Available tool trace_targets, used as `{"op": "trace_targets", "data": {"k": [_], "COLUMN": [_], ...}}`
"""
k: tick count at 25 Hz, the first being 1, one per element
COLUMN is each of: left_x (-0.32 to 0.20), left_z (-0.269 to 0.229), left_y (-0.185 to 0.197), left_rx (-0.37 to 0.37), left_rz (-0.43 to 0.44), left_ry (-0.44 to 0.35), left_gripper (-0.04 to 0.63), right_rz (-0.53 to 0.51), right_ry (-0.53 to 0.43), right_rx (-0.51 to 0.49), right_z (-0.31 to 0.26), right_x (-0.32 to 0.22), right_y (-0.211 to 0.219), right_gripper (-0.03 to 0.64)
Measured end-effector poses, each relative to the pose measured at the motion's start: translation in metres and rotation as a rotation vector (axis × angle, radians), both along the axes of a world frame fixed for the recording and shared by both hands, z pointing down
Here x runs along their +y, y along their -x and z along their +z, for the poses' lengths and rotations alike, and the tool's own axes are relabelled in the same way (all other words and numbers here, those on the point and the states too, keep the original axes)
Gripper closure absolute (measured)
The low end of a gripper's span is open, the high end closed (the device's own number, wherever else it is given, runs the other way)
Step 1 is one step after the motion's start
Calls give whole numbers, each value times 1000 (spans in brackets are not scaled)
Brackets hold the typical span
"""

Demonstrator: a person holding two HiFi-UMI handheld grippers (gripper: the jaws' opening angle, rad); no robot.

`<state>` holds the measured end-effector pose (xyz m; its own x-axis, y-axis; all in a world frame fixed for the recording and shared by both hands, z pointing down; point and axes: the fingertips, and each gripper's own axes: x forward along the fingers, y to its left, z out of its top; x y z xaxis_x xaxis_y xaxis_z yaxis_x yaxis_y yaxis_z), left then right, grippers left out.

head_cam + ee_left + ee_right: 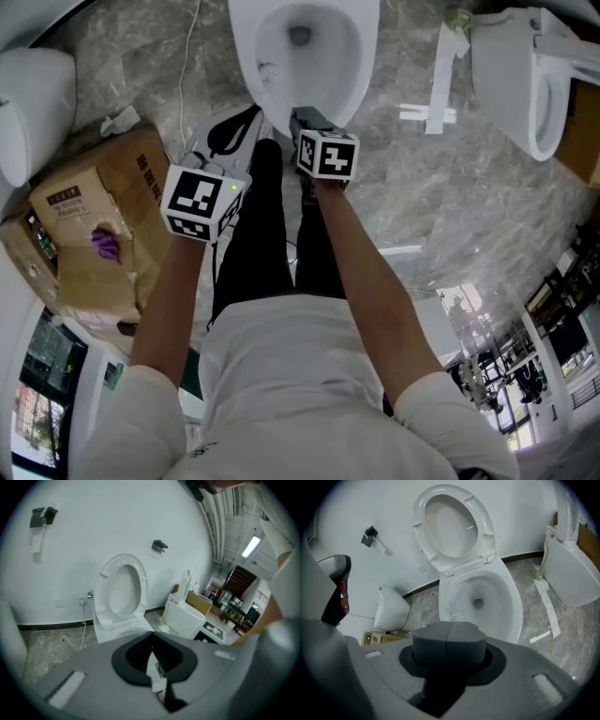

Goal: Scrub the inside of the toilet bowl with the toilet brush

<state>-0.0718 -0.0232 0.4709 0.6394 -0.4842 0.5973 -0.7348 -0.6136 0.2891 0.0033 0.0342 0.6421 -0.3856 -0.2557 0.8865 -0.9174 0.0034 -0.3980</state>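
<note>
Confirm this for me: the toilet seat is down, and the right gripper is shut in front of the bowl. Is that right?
Not quite. The seat is up, not down, raised back toward the wall, as the right gripper view shows. The rest stands: the right gripper is shut, with nothing between its jaws, in front of the bowl.

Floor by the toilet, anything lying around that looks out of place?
Yes. Loose white strips lie strewn on the stone floor between the toilet and the second toilet, like dropped paper or tape. A crumpled white scrap also sits beside the cardboard box.
</note>
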Motion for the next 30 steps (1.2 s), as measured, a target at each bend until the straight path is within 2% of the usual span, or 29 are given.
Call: {"op": "trace_targets", "data": {"k": [14, 30], "left_x": [11, 20], "left_z": [3, -2], "left_y": [-15, -36], "left_rx": [-10, 8], "left_rz": [-8, -10], "left_ry": [1, -13], "left_gripper": [606, 606], "right_rz": [-52, -173], "right_ry": [33, 64], "right_rx": [-13, -2], "right_z": [-2, -8], "right_x": [44, 70], "right_y": [-28, -68], "right_gripper": [469, 469]}}
